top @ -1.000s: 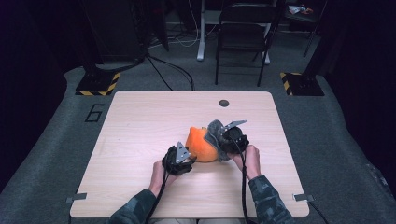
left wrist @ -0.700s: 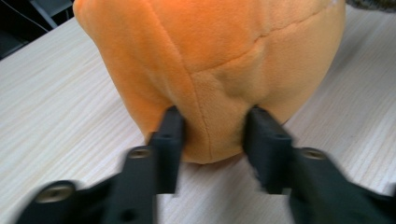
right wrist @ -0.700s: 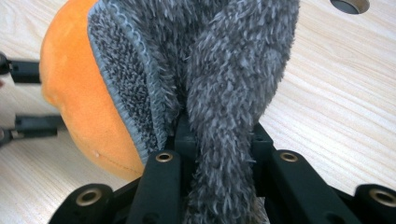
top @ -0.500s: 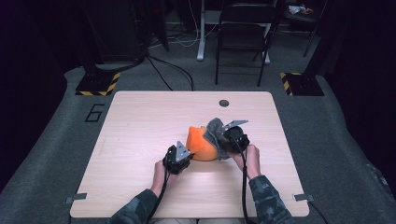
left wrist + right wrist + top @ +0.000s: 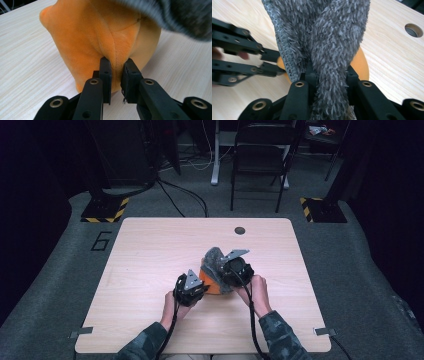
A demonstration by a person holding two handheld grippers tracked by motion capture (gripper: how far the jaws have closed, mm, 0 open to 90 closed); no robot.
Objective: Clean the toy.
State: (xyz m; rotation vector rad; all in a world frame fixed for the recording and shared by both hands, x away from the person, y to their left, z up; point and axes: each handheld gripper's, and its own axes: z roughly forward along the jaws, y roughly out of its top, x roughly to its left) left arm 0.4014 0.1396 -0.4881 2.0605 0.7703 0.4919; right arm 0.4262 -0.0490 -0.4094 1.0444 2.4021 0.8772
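Near the middle of the wooden table (image 5: 150, 270), the orange plush toy (image 5: 100, 37) is being pinched by the left gripper (image 5: 117, 75) so it stays put, while the fuzzy grey cloth (image 5: 324, 37) is being squeezed by the right gripper (image 5: 329, 75) and pulled off it.

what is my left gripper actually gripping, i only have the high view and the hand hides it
Observer: In the left gripper view, the left gripper is pinching a fold of the orange plush along its seam.
Operator: and the right one, shut on the same thing
Observer: No. In the right gripper view, the right gripper is clamped on the grey fuzzy cloth, which bunches between its jaws.
Operator: is the cloth off the plush yet
Observer: Not fully. The left gripper view shows the cloth draped over the plush's top edge, at the upper right of that view.
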